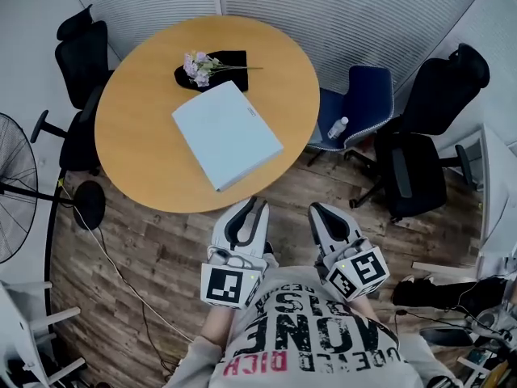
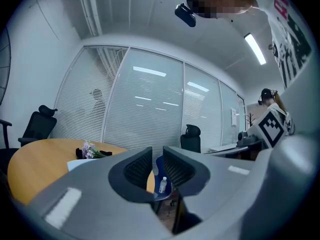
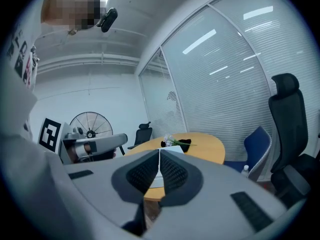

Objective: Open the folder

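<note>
A pale blue folder [image 1: 227,132] lies closed and flat on the round wooden table [image 1: 137,136], set at a slant near the front edge. Both grippers are held level over the floor, short of the table and close to the person's body. My left gripper [image 1: 249,207] has a narrow gap between its jaws and holds nothing; in its own view [image 2: 157,156] a sliver of the folder [image 2: 75,164] shows at the left. My right gripper [image 1: 319,210] has its jaws together, empty, and in its own view [image 3: 159,156] it points toward the folder [image 3: 172,149].
A sprig of pink flowers [image 1: 199,67] rests on a black cloth [image 1: 230,61] behind the folder. A blue chair [image 1: 363,103] with a water bottle [image 1: 338,127] and a black chair [image 1: 428,136] stand right of the table. Another black chair [image 1: 81,63] and a fan [image 1: 12,184] stand left.
</note>
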